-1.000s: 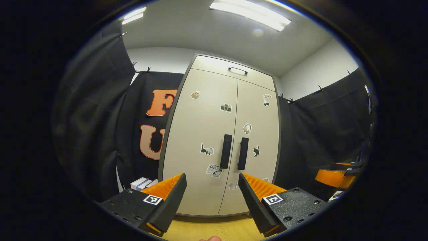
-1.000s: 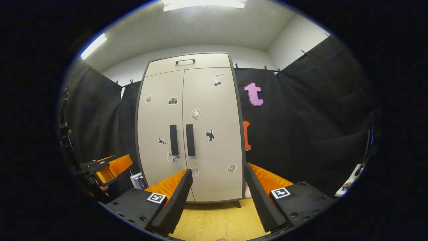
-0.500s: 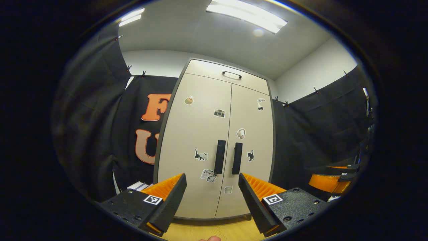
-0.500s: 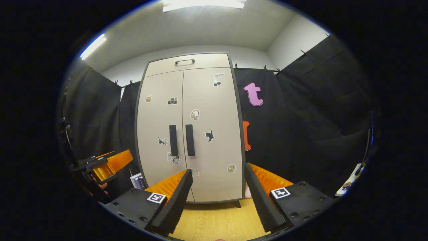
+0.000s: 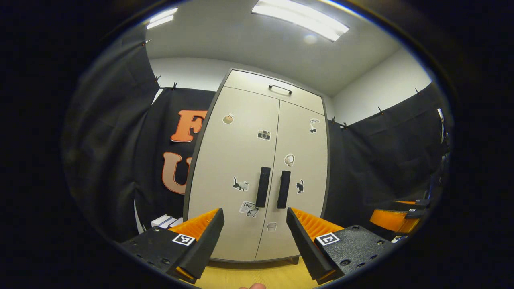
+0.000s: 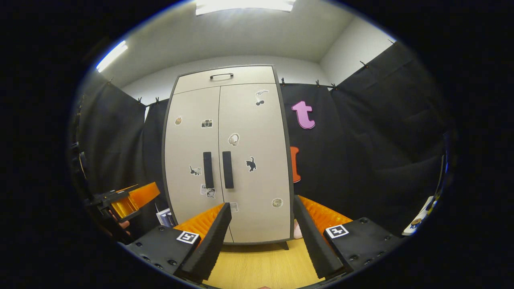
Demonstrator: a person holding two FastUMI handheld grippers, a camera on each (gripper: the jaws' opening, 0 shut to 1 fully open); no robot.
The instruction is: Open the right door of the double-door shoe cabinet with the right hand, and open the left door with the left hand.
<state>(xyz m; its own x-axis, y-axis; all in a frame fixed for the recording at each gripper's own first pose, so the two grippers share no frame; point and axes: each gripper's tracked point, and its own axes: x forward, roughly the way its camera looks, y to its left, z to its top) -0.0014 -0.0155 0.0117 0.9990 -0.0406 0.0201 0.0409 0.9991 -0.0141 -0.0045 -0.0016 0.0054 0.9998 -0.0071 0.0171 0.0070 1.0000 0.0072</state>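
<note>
The double-door shoe cabinet (image 5: 257, 168) stands upright on the wooden floor (image 6: 261, 265), its back to the black cloth wall (image 6: 361, 152), and both doors are closed flush. The left door (image 5: 237, 160) and right door (image 5: 303, 160) meet at a narrow centre seam, and a dark vertical handle sits on each side of it: the left handle (image 5: 263, 187) and the right handle (image 5: 283, 189), just beside each other about halfway up. Small stickers dot both doors. Above the doors runs a shallow top panel with a small dark bar handle (image 5: 280, 89).

In the left gripper view the left gripper (image 5: 253, 241) hangs in front of the cabinet's lower half, well apart from it, its jaws spread wide and holding nothing. The right gripper (image 5: 395, 216) shows off at the cabinet's right side, partly cut off.

In the right gripper view the right gripper (image 6: 261, 241) likewise faces the cabinet's lower edge from a distance, jaws parted and empty. The left gripper (image 6: 128, 200) appears beside the cabinet's lower left corner, with fingers of a hand (image 6: 120, 224) under it. A few flat boxes (image 6: 165, 216) lie on the floor by that same corner. Ceiling lights (image 5: 299, 18) glow overhead.
</note>
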